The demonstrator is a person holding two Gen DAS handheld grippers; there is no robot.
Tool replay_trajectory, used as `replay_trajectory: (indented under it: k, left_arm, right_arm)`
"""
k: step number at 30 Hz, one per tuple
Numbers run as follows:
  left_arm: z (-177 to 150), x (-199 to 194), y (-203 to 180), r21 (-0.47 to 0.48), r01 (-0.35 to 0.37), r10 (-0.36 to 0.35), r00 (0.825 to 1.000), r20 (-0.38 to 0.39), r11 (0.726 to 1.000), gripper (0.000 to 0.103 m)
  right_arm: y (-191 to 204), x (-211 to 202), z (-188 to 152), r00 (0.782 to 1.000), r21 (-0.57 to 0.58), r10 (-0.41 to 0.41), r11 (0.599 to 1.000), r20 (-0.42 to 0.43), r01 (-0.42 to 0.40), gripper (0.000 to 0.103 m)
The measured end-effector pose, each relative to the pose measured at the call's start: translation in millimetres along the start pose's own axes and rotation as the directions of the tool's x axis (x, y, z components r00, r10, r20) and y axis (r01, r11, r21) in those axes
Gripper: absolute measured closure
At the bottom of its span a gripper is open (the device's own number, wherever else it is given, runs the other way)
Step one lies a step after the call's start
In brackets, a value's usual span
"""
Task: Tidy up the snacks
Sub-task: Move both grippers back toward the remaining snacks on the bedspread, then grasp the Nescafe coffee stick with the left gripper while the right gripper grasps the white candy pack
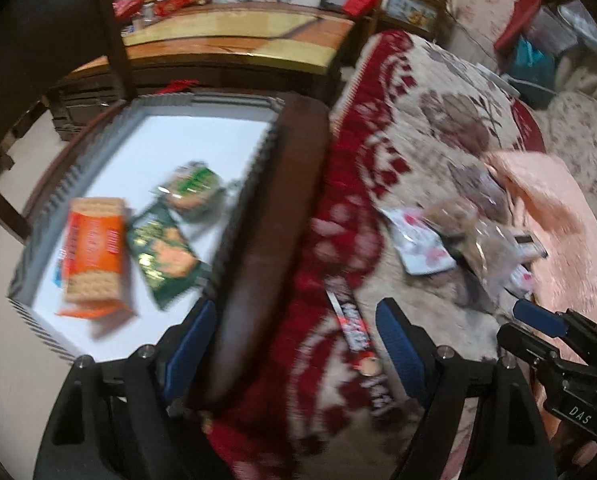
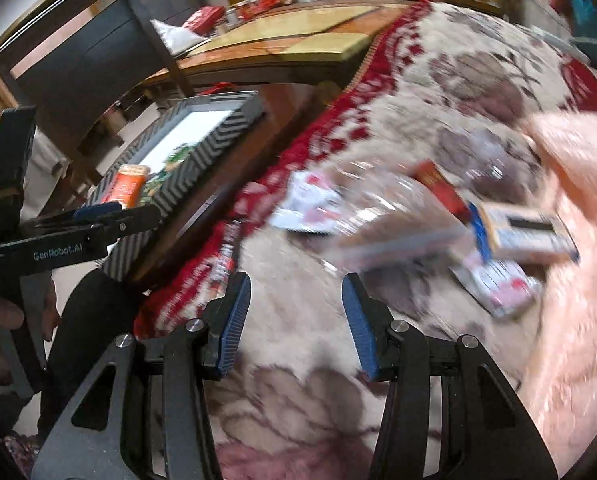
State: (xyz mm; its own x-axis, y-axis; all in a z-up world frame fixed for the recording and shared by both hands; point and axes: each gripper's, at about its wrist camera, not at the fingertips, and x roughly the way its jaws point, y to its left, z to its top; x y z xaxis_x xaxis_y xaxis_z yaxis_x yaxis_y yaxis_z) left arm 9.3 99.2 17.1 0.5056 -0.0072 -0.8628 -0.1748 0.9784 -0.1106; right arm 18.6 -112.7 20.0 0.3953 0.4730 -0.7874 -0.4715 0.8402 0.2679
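Left wrist view shows the left gripper (image 1: 294, 344) wide open and empty above the sofa's wooden armrest (image 1: 274, 216), with the white box (image 1: 202, 136) past that edge holding an orange cracker pack (image 1: 94, 248) and two green packets (image 1: 164, 252). Right gripper (image 2: 294, 324) hangs half open, empty, over the floral cover (image 2: 438, 92), loose snacks (image 2: 498, 236) lying near the pink cloth (image 2: 578, 280).

Black gripper (image 2: 294, 322), blue ribbed pads (image 2: 234, 320)
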Motion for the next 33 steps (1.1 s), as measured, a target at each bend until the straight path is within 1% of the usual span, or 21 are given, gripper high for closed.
replay_trajectory:
  k: [4, 8, 10, 11, 15, 17, 18, 19, 20, 21, 22, 24, 27, 30, 32, 33]
  left_arm:
    - [-8, 16, -19, 0.0, 0.022, -0.022, 0.999, -0.049, 1.0, 0.019]
    - [-12, 30, -25, -0.025, 0.027, -0.029, 0.996, -0.083, 0.999, 0.019]
    - [-13, 37, -26, -0.051, 0.051, -0.056, 0.994, -0.098, 0.997, 0.019]
    - [-14, 40, -27, -0.058, 0.05, -0.055, 0.993, -0.102, 0.997, 0.019]
    - [-16, 54, -31, -0.066, 0.055, -0.063, 0.99, -0.128, 0.996, 0.019]
    - [-20, 61, -32, -0.072, 0.079, -0.088, 0.985, -0.147, 0.994, 0.02]
    - [-22, 64, -31, -0.073, 0.098, -0.109, 0.982, -0.153, 0.992, 0.029]
    - [-26, 68, -30, -0.078, 0.115, -0.127, 0.978, -0.167, 0.99, 0.041]
    - [-28, 72, -29, -0.072, 0.084, -0.096, 0.98, -0.175, 0.994, 0.056]
    - [-30, 69, -26, -0.07, 0.085, -0.095, 0.984, -0.15, 0.994, 0.061]
    - [-31, 68, -23, -0.073, 0.09, -0.099, 0.984, -0.147, 0.993, 0.064]
    - [-30, 66, -16, -0.08, 0.094, -0.105, 0.983, -0.148, 0.992, 0.078]
    - [-32, 64, -10, -0.086, 0.116, -0.128, 0.981, -0.149, 0.99, 0.079]
    - [-35, 62, -13, -0.055, 0.106, -0.112, 0.984, -0.136, 0.993, 0.079]
    - [-35, 62, -15, -0.036, 0.1, -0.104, 0.986, -0.133, 0.994, 0.079]
    - [-35, 63, -14, -0.038, 0.103, -0.107, 0.985, -0.132, 0.994, 0.079]
  right_arm:
    - [-25, -5, -14, 1.0, 0.056, -0.012, 0.998, -0.004, 0.012, 0.056]
    - [-41, -5, -24, 1.0, 0.104, -0.007, 0.994, -0.016, 0.009, 0.056]
    - [-43, -4, -27, 1.0, 0.11, -0.005, 0.994, -0.018, 0.006, 0.056]
    - [-44, -4, -27, 1.0, 0.11, -0.001, 0.994, -0.015, 0.003, 0.056]
    - [-46, -3, -26, 1.0, 0.115, 0.006, 0.993, -0.005, -0.006, 0.056]
    - [-47, -1, -24, 1.0, 0.119, 0.006, 0.993, -0.007, -0.005, 0.056]
    - [-47, 0, -23, 1.0, 0.121, 0.008, 0.993, -0.011, -0.007, 0.056]
    - [-47, 1, -21, 1.0, 0.123, 0.011, 0.992, -0.013, -0.01, 0.056]
    - [-45, 3, -19, 1.0, 0.124, 0.022, 0.992, -0.015, -0.02, 0.056]
    - [-41, 5, -17, 0.999, 0.123, 0.04, 0.992, -0.017, -0.038, 0.056]
    - [-37, 8, -14, 0.998, 0.12, 0.057, 0.991, -0.02, -0.054, 0.056]
    - [-29, 15, -10, 0.997, 0.112, 0.067, 0.992, -0.025, -0.064, 0.056]
    - [-15, 34, 4, 0.999, 0.103, 0.033, 0.994, -0.024, -0.03, 0.056]
    - [-8, 59, 21, 0.999, 0.118, -0.015, 0.993, -0.042, 0.02, 0.056]
    - [-7, 72, 34, 0.997, 0.129, -0.069, 0.989, -0.044, 0.074, 0.056]
    - [-8, 77, 39, 0.996, 0.135, -0.074, 0.988, -0.048, 0.08, 0.056]
